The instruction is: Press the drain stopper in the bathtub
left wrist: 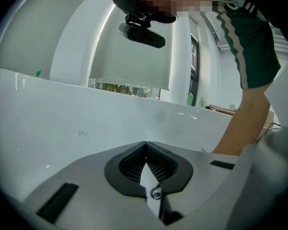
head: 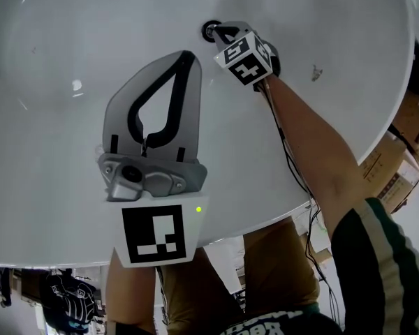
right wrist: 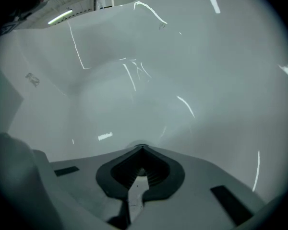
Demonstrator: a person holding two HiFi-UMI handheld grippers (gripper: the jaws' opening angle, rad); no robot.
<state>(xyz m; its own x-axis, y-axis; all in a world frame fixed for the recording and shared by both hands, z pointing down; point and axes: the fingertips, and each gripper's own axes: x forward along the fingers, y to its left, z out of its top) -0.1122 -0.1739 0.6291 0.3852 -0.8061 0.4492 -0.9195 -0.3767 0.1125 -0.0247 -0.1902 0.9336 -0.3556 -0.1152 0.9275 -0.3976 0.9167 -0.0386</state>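
My right tool (head: 221, 31), jaws together, points at the stopper (head: 209, 29); my left tool (head: 186, 56), also closed, hangs near the stopper, over the tub (head: 49, 145).

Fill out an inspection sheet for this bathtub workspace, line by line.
Surface: white bathtub, glossy, with one small grey mark.
Job's things: drain stopper in the tub's bottom, at the tips of the right gripper.
Clutter: nothing seen.
Grippers: left gripper shut, empty, held over the tub; right gripper shut, pointing down at the stopper, contact unclear.
Cables: black cable along the right arm.
Surroundings: cardboard boxes beside the tub.
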